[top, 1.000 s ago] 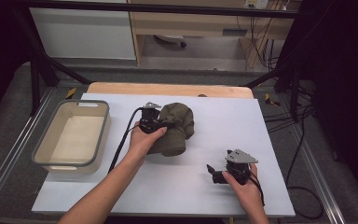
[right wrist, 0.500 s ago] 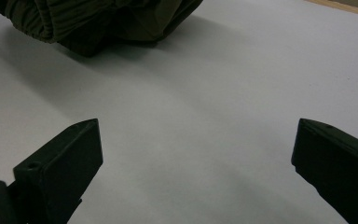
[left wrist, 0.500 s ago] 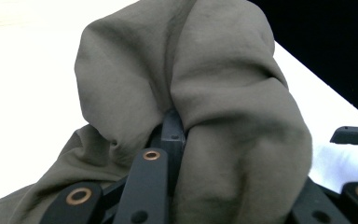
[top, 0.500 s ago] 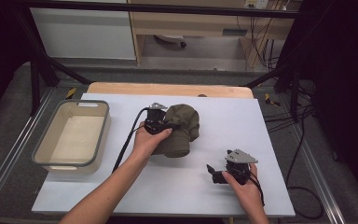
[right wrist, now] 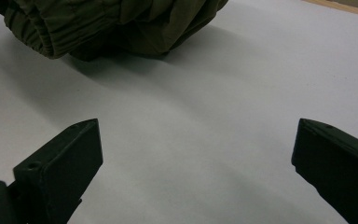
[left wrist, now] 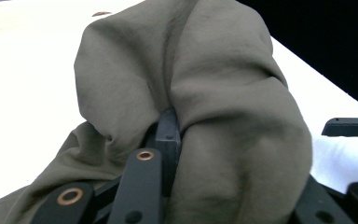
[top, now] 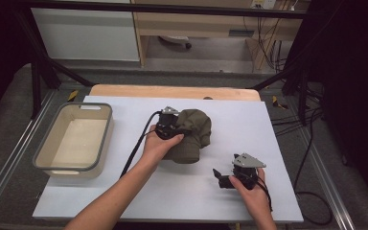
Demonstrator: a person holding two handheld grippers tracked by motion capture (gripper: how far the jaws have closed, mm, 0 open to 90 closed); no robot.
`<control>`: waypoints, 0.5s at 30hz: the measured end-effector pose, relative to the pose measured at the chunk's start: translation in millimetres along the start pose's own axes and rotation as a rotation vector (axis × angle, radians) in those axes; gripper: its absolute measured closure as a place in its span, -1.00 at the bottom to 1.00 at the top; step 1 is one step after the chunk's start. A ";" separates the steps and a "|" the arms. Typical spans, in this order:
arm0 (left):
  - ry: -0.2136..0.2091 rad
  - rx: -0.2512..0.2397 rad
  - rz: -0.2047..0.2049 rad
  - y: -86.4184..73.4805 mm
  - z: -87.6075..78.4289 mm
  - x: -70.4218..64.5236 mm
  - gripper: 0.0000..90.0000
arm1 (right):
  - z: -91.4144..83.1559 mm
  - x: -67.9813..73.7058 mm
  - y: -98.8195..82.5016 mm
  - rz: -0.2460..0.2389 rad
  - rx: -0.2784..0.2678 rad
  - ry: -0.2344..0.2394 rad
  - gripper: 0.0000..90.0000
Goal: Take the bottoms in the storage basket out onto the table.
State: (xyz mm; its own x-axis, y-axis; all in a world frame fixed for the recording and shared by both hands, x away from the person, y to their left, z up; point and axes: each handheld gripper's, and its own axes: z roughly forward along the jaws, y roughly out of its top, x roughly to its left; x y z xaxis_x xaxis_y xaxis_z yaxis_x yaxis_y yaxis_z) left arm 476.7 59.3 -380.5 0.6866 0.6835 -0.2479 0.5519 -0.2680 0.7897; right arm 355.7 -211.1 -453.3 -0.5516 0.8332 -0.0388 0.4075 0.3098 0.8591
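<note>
An olive-green garment (top: 194, 139) lies bunched in the middle of the white tabletop (top: 278, 139). My left gripper (top: 172, 128) is at its left side, shut on a fold of the cloth. In the left gripper view the cloth (left wrist: 223, 93) drapes over my left gripper (left wrist: 214, 149) and wraps one black finger (left wrist: 167, 140); the jaws have just been opening slightly, with fabric still bunched between them. My right gripper (top: 219, 176) rests near the front right, open, with only bare table between its fingertips (right wrist: 196, 154). The garment's elastic hem (right wrist: 37, 32) lies ahead of it.
A shallow beige bin with a grey rim (top: 40, 148) stands at the table's left. A wooden board edge (top: 172, 91) runs along the back. Black frame bars and cables stand around the table. My right gripper's jaw tip (left wrist: 349, 126) shows in the left gripper view.
The left hand has moved a little to the right and away, taking the bunched garment along. The right hand has stayed still.
</note>
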 end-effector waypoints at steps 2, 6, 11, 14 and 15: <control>0.011 -0.011 0.007 0.0 0.0 -1.4 0.41 | -0.1 0.2 0.1 0.000 0.001 0.000 -0.95; 0.041 -0.043 0.015 1.3 -1.3 -3.9 0.09 | 0.1 0.4 0.1 -0.002 0.003 0.001 -0.95; 0.074 -0.086 0.036 3.6 -5.4 -3.5 -0.30 | -0.2 -0.3 0.4 0.000 -0.001 -0.003 -0.95; 0.075 -0.102 0.035 4.8 -8.7 -3.9 -0.48 | 0.1 0.0 0.2 -0.001 0.000 -0.001 -0.95; 0.070 -0.106 0.027 5.2 -9.3 -4.5 -0.56 | 0.3 0.2 0.1 -0.001 0.002 -0.002 -0.95</control>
State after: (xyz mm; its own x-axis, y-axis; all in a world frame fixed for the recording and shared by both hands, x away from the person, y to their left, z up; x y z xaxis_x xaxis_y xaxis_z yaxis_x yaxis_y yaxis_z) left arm 472.1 61.2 -370.1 0.6636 0.7238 -0.1892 0.4785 -0.2162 0.8511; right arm 355.9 -210.8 -453.3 -0.5510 0.8335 -0.0406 0.4081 0.3116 0.8581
